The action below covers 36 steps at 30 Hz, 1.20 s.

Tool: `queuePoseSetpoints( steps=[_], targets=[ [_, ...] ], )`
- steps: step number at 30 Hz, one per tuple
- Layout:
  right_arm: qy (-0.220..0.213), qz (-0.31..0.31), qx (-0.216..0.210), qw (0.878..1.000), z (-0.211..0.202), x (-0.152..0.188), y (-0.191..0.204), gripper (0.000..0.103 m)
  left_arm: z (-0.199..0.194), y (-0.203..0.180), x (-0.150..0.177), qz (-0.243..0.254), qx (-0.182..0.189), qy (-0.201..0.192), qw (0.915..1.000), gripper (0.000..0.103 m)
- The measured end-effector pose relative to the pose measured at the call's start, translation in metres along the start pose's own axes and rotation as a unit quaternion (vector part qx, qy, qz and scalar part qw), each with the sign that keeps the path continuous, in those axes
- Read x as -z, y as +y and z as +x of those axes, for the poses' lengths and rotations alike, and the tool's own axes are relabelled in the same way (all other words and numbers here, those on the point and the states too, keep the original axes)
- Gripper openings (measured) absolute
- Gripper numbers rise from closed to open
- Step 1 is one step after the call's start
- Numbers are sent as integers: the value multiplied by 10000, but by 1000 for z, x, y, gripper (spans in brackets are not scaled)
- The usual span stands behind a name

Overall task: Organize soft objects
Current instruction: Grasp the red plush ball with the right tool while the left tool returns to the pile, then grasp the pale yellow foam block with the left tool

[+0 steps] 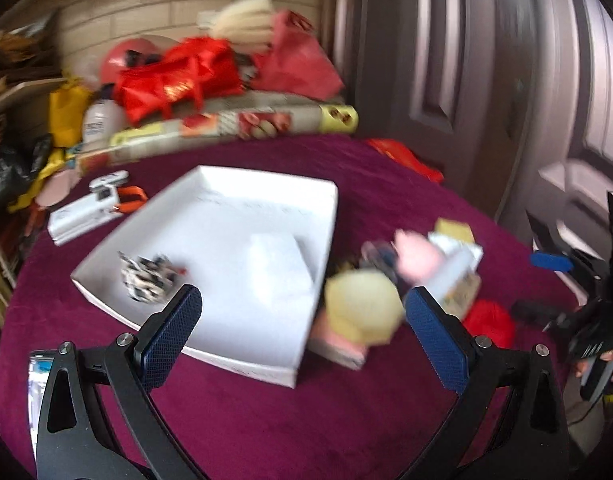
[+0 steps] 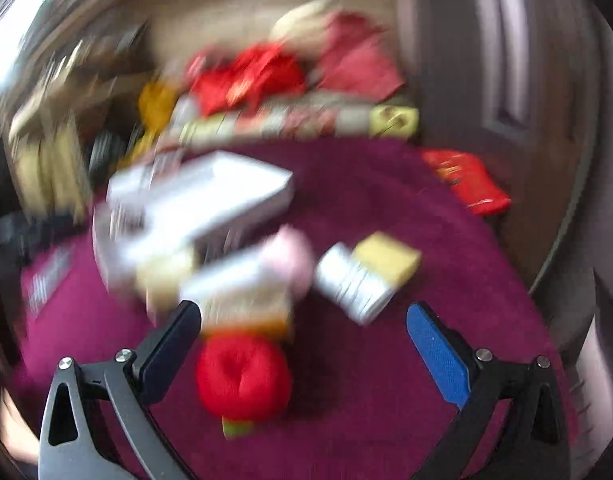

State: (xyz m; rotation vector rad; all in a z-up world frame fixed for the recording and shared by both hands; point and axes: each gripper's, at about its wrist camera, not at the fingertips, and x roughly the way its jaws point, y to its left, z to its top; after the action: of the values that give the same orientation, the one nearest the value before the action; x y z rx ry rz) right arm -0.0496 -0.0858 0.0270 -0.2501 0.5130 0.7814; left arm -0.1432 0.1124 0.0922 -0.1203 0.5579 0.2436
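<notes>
Both tools spread and empty over the bench, soft things not yet all in the tray.

Nearest, the right tool (image 2: 302, 322) hangs with fingers wide apart, the red soft ball (image 2: 242, 376) lying between them toward the 7 o'clock finger, ungripped; I judge it the next pick, which calls for centring, lowering and closing on it. The left tool (image 1: 302, 312), likewise wide and holding nothing, faces the white tray (image 1: 306, 364), with the yellow soft ball (image 1: 362, 308) at its 1 o'clock beside the tray's wall. In the tray sits one black-and-white soft ball (image 1: 148, 278). Farther, a pink soft piece (image 1: 416, 258) and small boxes (image 2: 362, 280) crowd the route; red bags (image 1: 178, 76) lie at 12 o'clock. Heavy blur hides detail.
</notes>
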Motion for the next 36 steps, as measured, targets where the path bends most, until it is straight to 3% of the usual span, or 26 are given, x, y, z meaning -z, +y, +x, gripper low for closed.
queuePoseSetpoints(
  steps=[3, 7, 10, 11, 17, 22, 31, 36],
  targets=[
    [256, -325, -104, 9991, 17, 8, 18, 103, 14, -11, 6, 96, 140, 274, 9995, 103],
    [597, -47, -384, 9975, 39, 10, 18, 102, 29, -24, 11, 381, 195, 555, 9975, 103],
    [898, -85, -451, 9949, 50, 19, 17, 80, 36, -34, 12, 688, 247, 621, 9954, 103],
    [968, -113, -510, 9939, 52, 24, 17, 61, 39, -35, 12, 761, 249, 624, 9948, 103],
    [718, 606, -724, 9929, 41, 33, -4, 60, 60, -35, 1, 851, 163, 710, 9937, 103],
    [691, 1391, -1074, 9820, 39, 39, -28, 60, 75, -41, 0, 1084, 59, 869, 9903, 100],
    [657, 1589, -1254, 9771, 43, 36, -33, 61, 83, -64, 7, 1476, 68, 999, 9840, 100],
    [646, 1645, -1281, 9759, 44, 37, -35, 61, 80, -65, 8, 1498, 86, 986, 9837, 92]
  ],
)
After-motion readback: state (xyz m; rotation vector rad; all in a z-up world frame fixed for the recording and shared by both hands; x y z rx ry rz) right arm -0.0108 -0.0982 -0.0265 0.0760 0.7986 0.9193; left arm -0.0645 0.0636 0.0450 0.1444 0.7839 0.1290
